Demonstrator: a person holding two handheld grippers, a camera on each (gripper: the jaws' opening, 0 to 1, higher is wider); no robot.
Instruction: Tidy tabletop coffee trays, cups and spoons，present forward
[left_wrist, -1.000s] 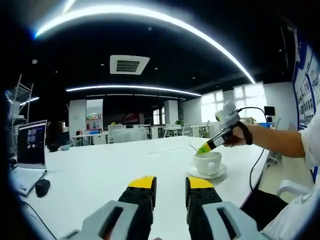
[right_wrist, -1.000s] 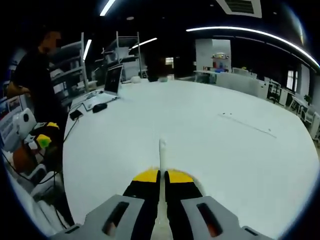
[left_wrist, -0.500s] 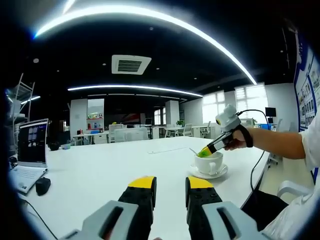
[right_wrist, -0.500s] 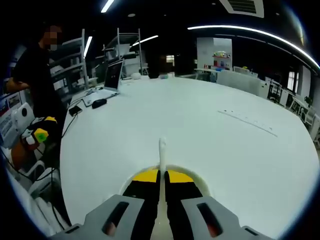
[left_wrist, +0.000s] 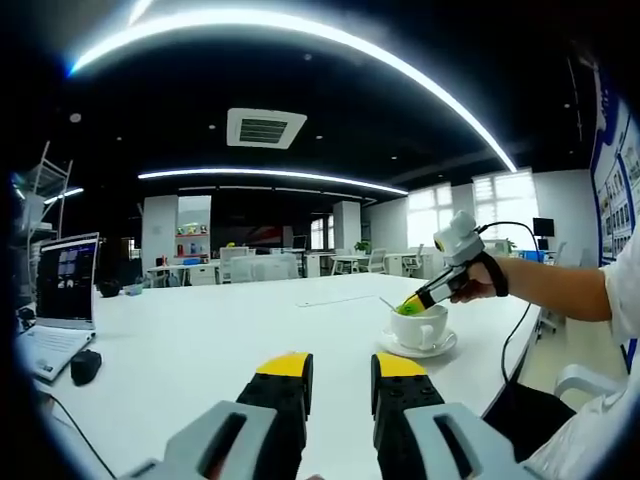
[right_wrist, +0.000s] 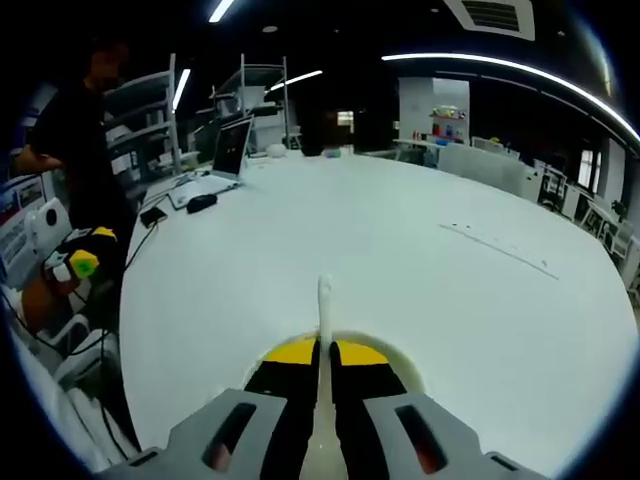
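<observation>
Left tongs (left_wrist: 335, 375): jaws apart, nothing between the yellow tips; raised above the bare near part of the desk (left_wrist: 200, 340).
Right tongs (right_wrist: 322, 352): jaws closed on the handle of a white spoon (right_wrist: 324, 310); seen in left gripper view at (left_wrist: 410, 301), tips at the cup mouth.
Spoon: pointing forward past the yellow tips, bowl end over the cup rim.
Cup (left_wrist: 419, 326): white, upright on a white saucer (left_wrist: 418, 348), on the right part of the desk.
Laptop (left_wrist: 62, 300): open, at the far left desk edge; dark mouse (left_wrist: 85, 367) just beside.
Person (right_wrist: 70, 140): standing by shelving at the left of the right gripper view.
</observation>
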